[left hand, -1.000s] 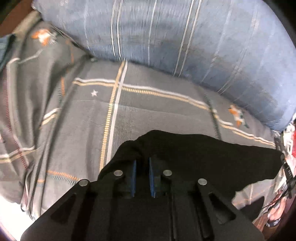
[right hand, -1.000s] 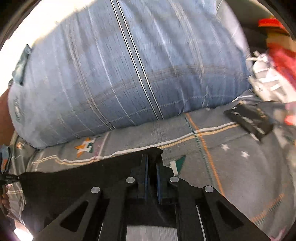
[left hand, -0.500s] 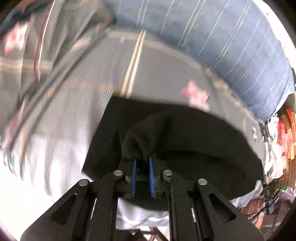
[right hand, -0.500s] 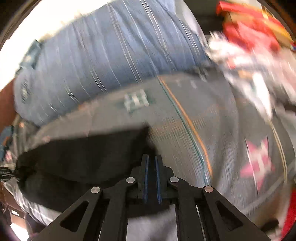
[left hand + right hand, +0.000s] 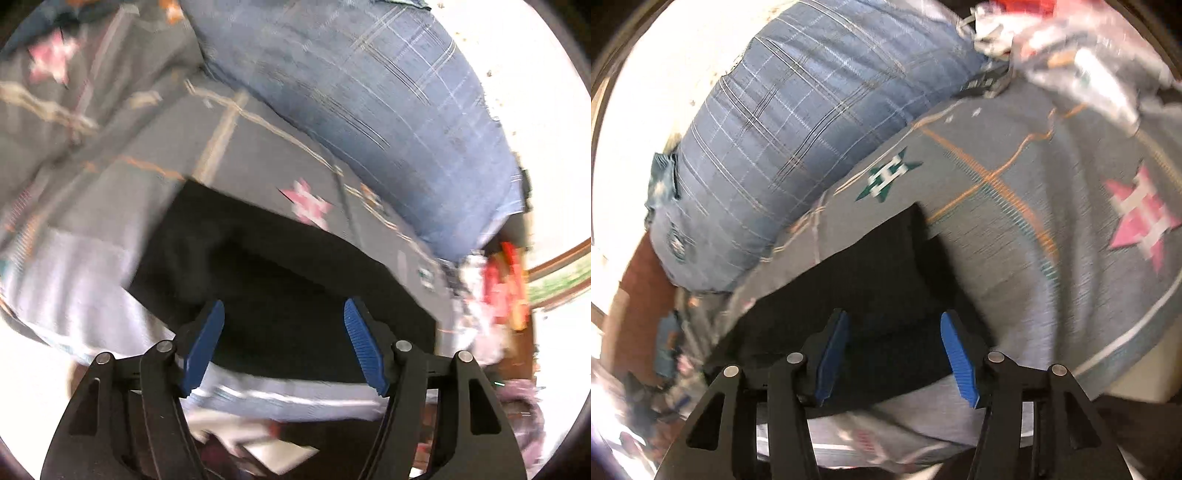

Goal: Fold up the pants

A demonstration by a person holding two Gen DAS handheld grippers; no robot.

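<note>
The black pants (image 5: 280, 280) lie folded on the grey patterned bedsheet (image 5: 122, 206) near the bed's front edge. My left gripper (image 5: 283, 314) is open, its blue pads (image 5: 203, 343) spread wide just above the near edge of the pants, holding nothing. In the right wrist view the pants (image 5: 871, 288) lie as a dark folded slab. My right gripper (image 5: 894, 325) is open and empty over their near end, its blue pads (image 5: 958, 360) apart.
A large blue plaid pillow (image 5: 369, 92) lies along the far side of the bed; it also shows in the right wrist view (image 5: 798, 125). Red and white clutter (image 5: 502, 291) sits past the bed's right end. The bed edge and floor items (image 5: 266, 450) are below the grippers.
Both grippers were shut on the black pants and carried the cloth toward the bed's front. Now both have opened and let go; the pants lie folded on the sheet.
</note>
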